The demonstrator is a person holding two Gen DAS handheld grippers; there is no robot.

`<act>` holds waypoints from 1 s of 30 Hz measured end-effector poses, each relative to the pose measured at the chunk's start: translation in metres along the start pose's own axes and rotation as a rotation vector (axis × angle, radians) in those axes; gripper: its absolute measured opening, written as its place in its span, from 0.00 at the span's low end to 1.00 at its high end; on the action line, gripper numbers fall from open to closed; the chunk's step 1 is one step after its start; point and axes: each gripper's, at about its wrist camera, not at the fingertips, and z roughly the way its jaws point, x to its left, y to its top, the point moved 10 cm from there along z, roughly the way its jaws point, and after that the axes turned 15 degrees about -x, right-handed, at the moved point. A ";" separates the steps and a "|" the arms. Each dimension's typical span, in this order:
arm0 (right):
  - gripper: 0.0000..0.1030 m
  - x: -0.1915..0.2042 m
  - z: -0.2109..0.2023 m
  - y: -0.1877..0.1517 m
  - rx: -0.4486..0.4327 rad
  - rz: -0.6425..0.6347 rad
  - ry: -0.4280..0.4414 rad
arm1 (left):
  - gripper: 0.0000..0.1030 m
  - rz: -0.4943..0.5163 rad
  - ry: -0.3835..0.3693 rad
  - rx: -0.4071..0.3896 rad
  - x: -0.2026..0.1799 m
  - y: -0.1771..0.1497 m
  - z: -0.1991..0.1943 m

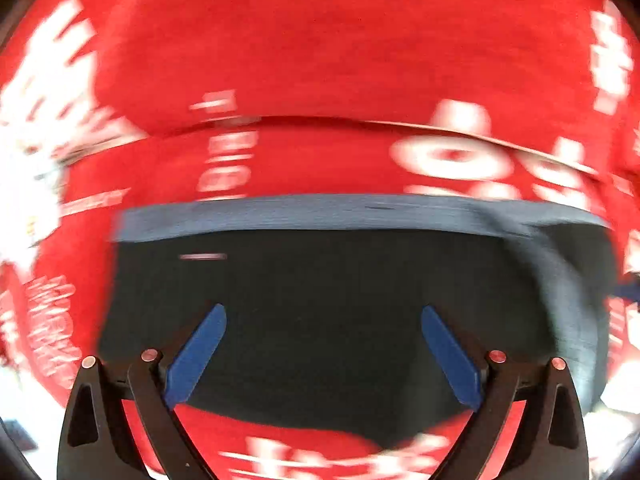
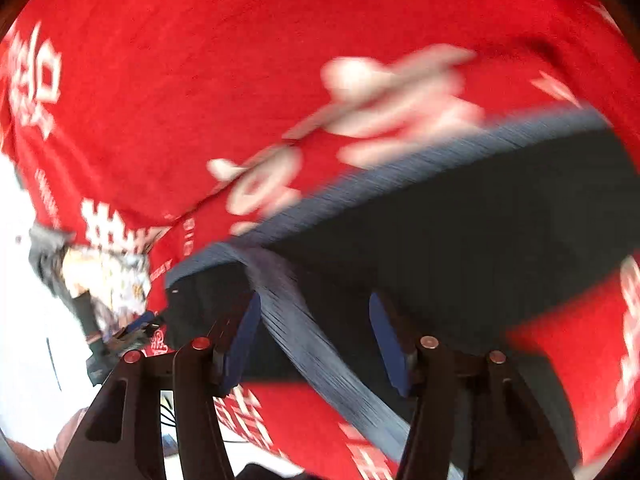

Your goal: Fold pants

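Left wrist view — both claws point(image 1: 324, 316) point(image 2: 316, 304) wide over dark pants point(image 1: 320, 280), red cloth point(image 1: 320, 40) around.

Both cameras ride just behind their own jaws and look steeply down at close range, the picture smeared by blur. The left wrist view faces the dark pants point(image 1: 320, 280) squarely, their grey-blue band running level across the frame. The right wrist view takes the same pants point(image 2: 480, 240) at a slant, and both share the red printed cloth point(image 1: 320, 40) beneath.
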 end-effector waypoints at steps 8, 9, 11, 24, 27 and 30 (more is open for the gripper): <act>0.59 -0.159 -0.113 -0.097 -0.034 0.290 -0.235 | 0.97 0.077 -0.404 0.149 -0.183 -0.038 0.019; 0.59 -0.169 -0.120 -0.113 -0.043 0.333 -0.239 | 0.97 0.076 -0.431 0.159 -0.197 -0.043 0.019; 0.59 -0.183 -0.124 -0.139 -0.048 0.403 -0.210 | 0.97 0.081 -0.458 0.170 -0.211 -0.050 0.021; 0.03 -0.156 -0.128 -0.123 -0.193 0.507 0.078 | 0.97 0.085 -0.498 0.158 -0.238 -0.057 0.013; 0.03 -0.152 -0.153 -0.057 -0.243 0.435 0.120 | 0.97 0.025 -0.479 0.131 -0.250 -0.035 0.012; 0.03 -0.153 -0.149 0.001 -0.264 0.366 0.130 | 0.97 -0.001 -0.448 0.109 -0.265 -0.011 0.022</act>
